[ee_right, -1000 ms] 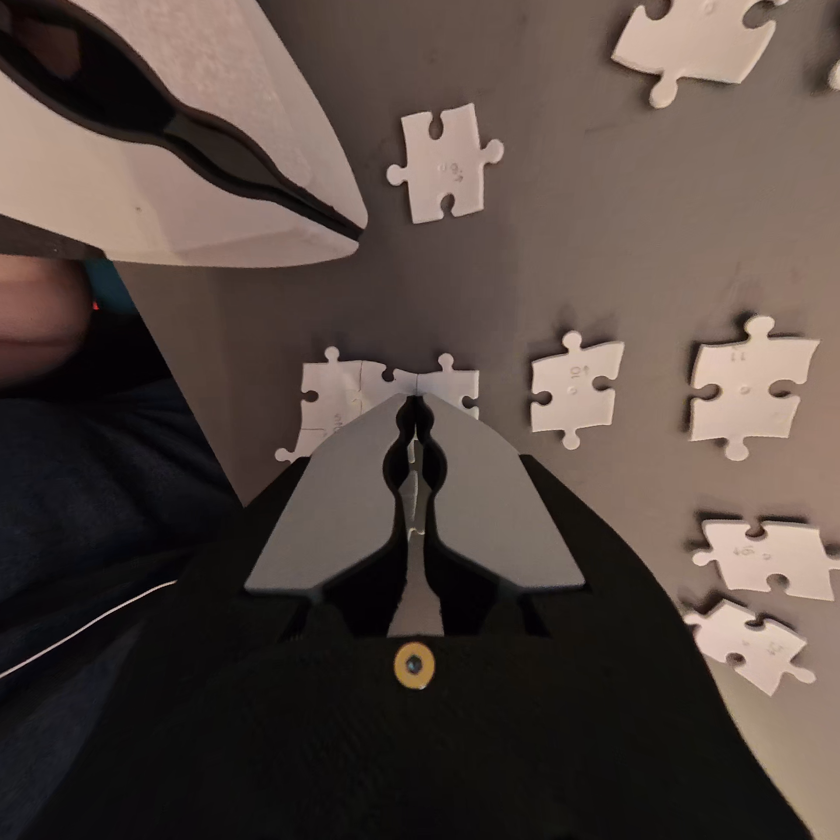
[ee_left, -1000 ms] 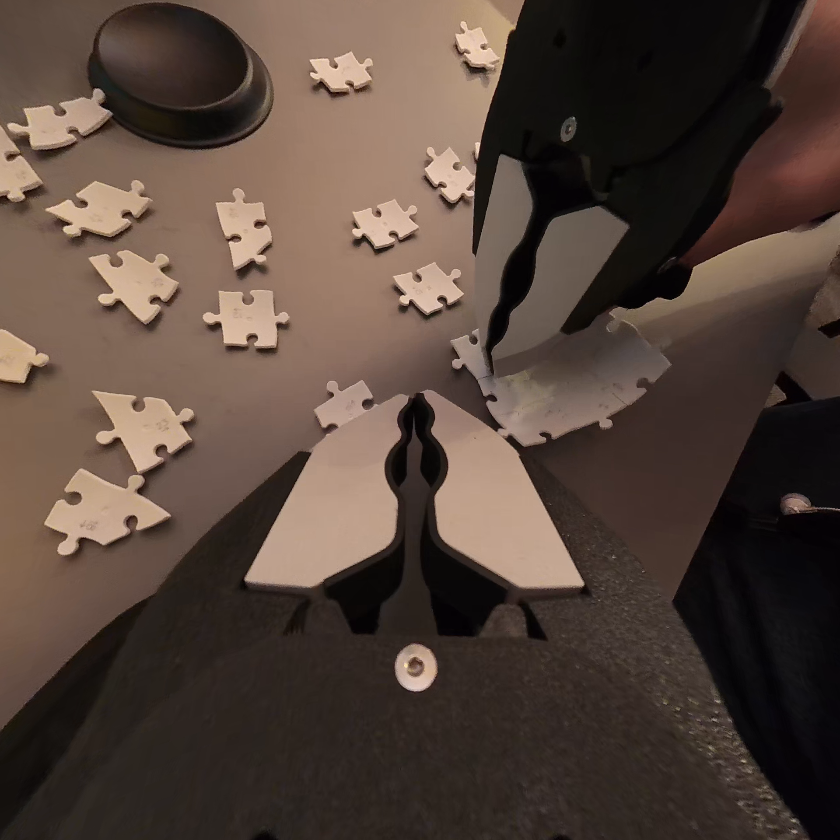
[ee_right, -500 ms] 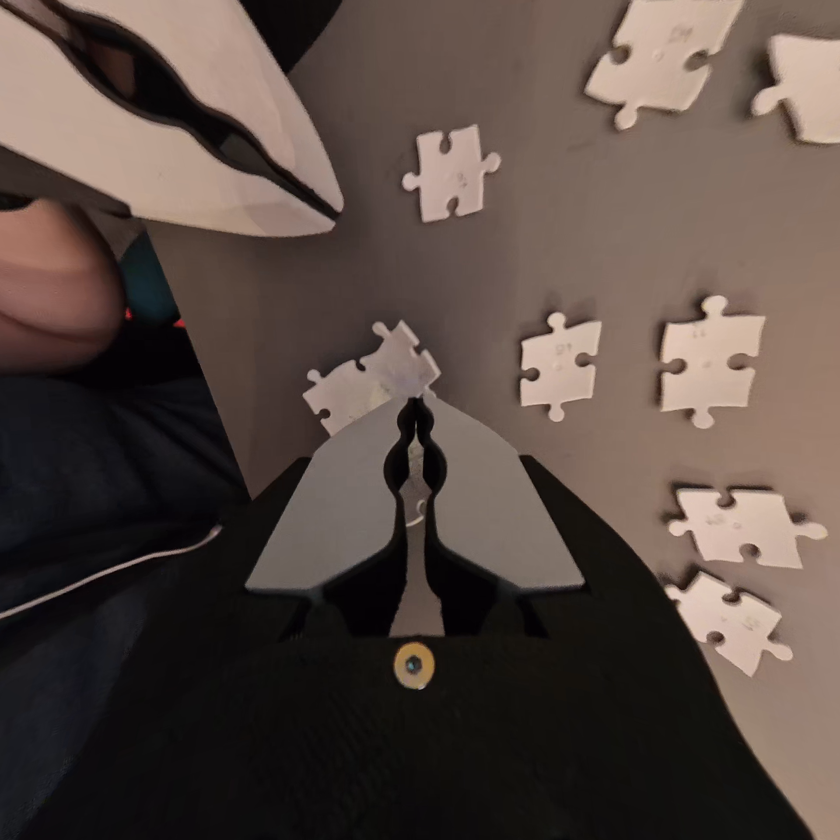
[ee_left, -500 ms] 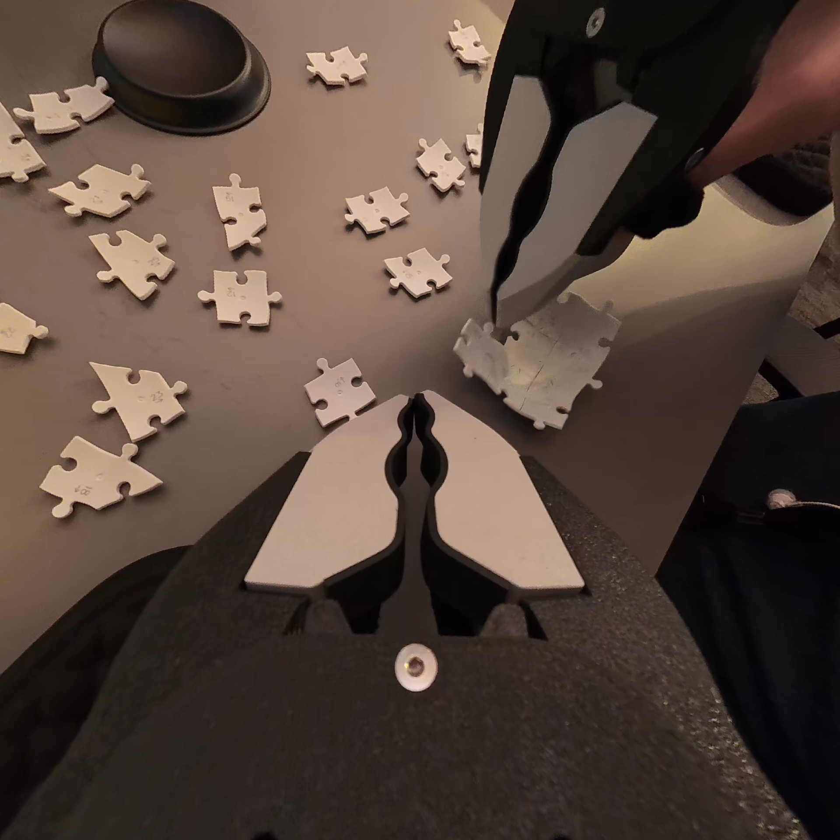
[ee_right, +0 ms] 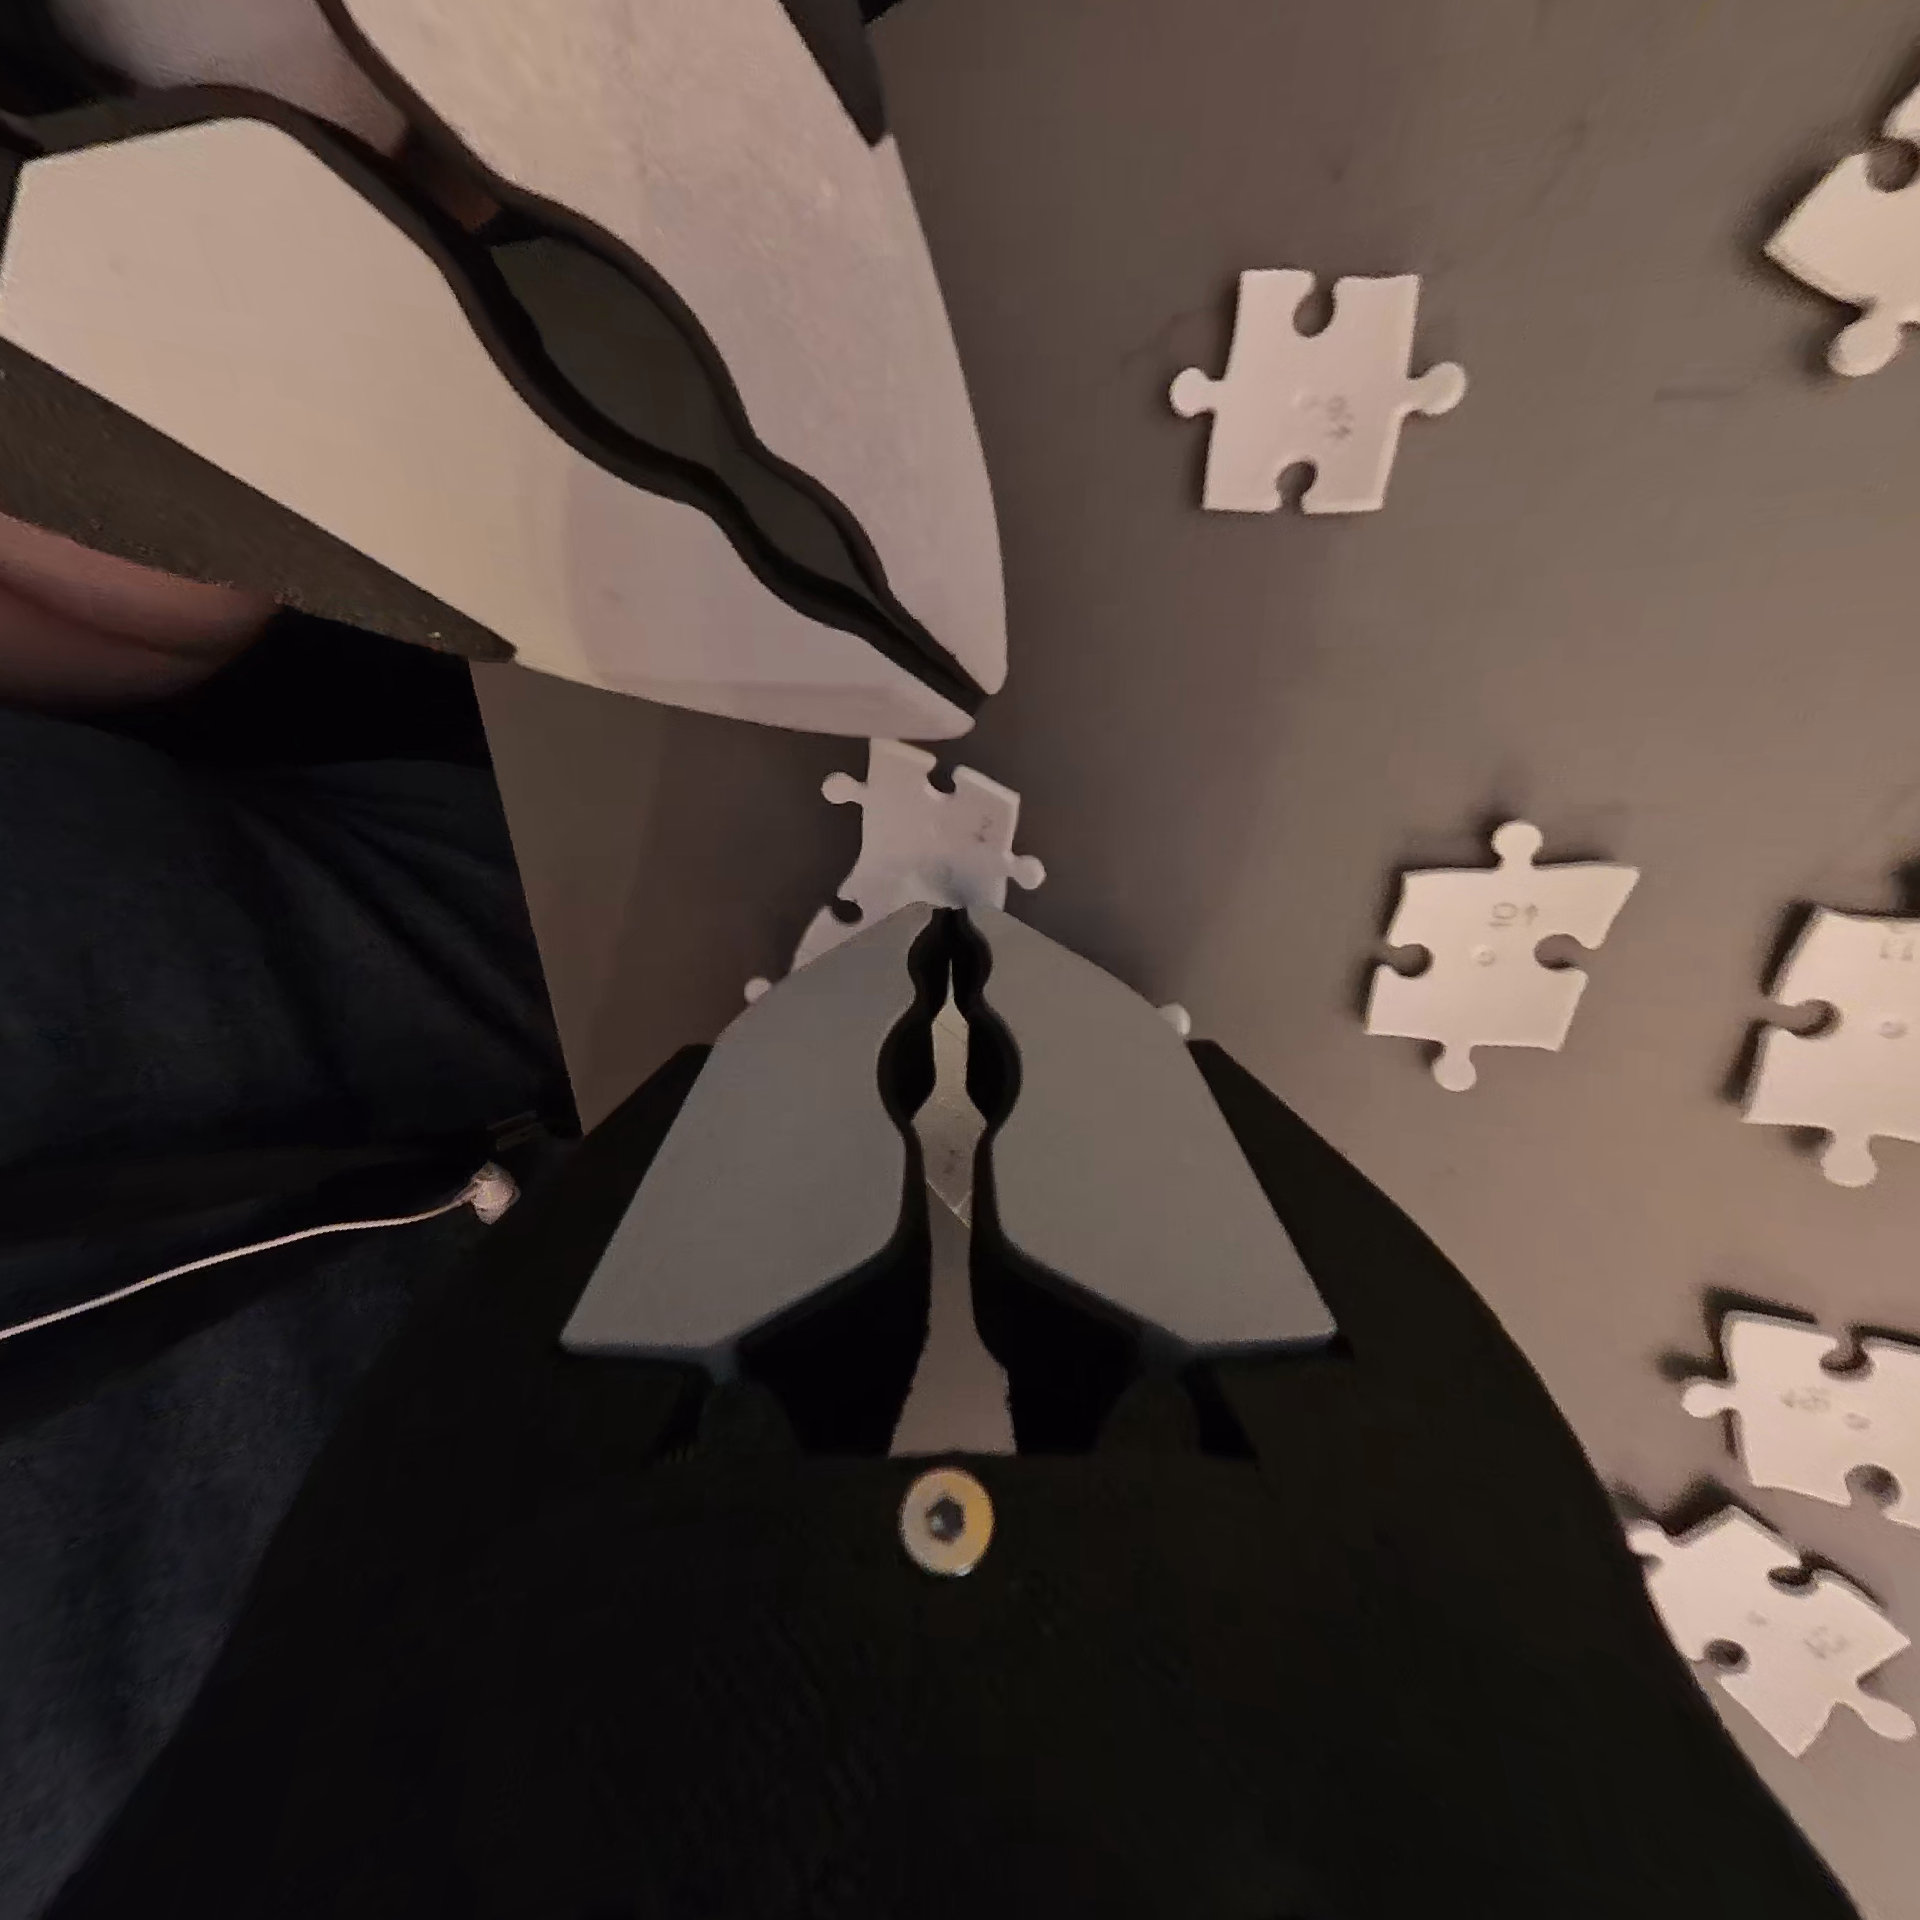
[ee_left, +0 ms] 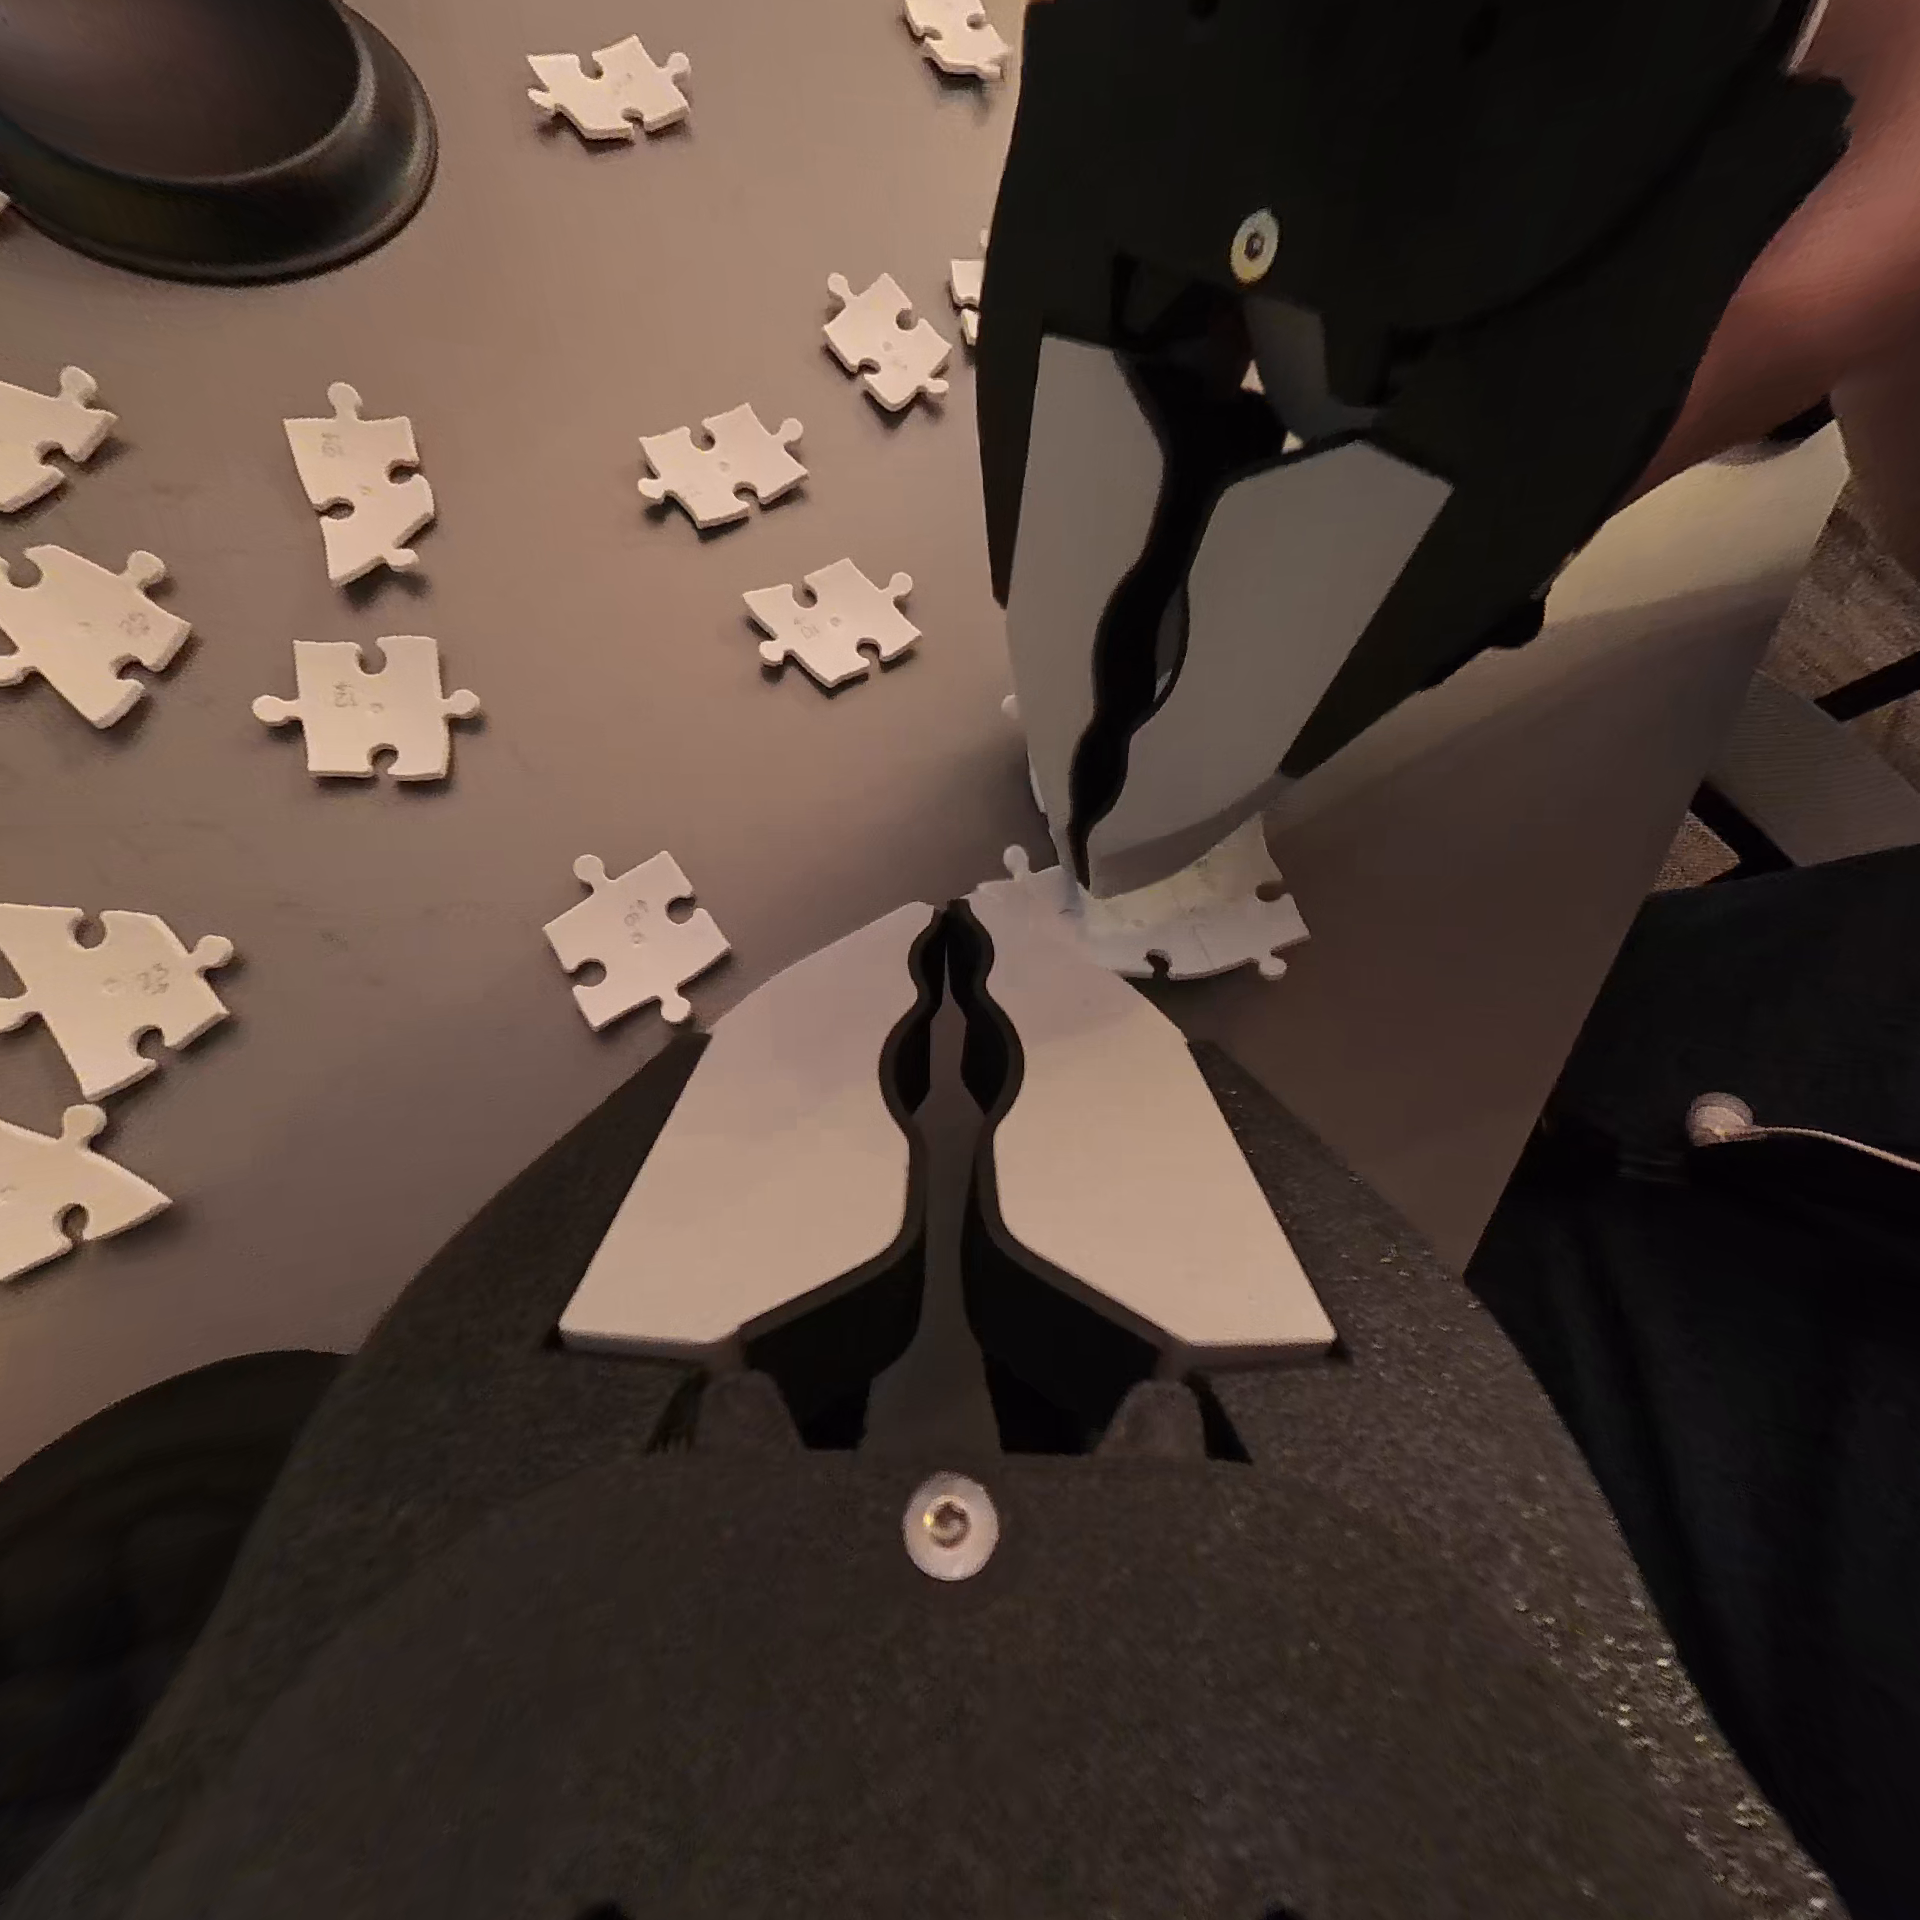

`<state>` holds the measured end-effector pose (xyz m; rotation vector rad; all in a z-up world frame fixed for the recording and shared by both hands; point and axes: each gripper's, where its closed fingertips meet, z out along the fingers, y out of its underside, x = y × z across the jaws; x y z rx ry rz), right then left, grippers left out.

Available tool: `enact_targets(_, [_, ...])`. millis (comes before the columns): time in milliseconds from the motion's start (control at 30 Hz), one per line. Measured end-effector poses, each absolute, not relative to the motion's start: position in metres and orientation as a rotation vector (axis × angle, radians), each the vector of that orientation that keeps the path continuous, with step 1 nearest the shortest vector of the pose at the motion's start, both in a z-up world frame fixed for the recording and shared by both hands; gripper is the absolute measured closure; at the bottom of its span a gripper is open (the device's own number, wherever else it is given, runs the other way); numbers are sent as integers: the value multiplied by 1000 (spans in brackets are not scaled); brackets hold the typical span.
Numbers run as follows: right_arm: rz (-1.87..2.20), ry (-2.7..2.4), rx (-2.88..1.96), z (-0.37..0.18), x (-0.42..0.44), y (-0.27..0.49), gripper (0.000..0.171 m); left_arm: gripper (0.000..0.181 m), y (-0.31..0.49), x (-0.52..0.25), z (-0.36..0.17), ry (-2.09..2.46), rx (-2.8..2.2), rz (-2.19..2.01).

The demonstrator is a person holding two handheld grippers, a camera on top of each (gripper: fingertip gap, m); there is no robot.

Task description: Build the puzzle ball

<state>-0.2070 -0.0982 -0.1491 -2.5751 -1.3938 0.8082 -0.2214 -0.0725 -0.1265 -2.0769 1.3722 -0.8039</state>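
Observation:
A joined section of white puzzle pieces [ee_left: 1195, 930] is near the table's front edge. My right gripper [ee_left: 1081, 873] is shut on its left rim and comes down on it from above. In the right wrist view the right gripper [ee_right: 951, 914] grips the section [ee_right: 935, 831], and white shows in the gap between the fingers. My left gripper [ee_left: 951, 909] is shut and empty, its tips just left of the section. It also shows in the right wrist view [ee_right: 977, 696], close above the section. Several loose white pieces [ee_left: 636, 935] lie flat on the grey table [ee_left: 571, 312].
A black dome-shaped stand [ee_left: 208, 135] sits at the far left. More loose pieces [ee_left: 831, 621] [ee_right: 1496, 956] are spread over the table. The table edge [ee_left: 1434, 1091] runs close on the right, with a person's dark clothing [ee_left: 1714, 1403] beyond it. My hands' fingertips stand some 4 cm from each other.
The right gripper raised and tilted the joined section off the table, then carried it toward the left gripper. The two grippers' tips are now much closer together.

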Motion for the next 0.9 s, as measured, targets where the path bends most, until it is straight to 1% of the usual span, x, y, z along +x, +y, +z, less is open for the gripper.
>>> enact_targets(367, [732,-1463,-2591,-156,-215,-104,170,181,-71,-230,-121,1333,-2079,-790])
enact_targets(900, [617,-1429,-2759,-158,-215,-104,170,181,-73,-244,-115,1282,-2059,-807])
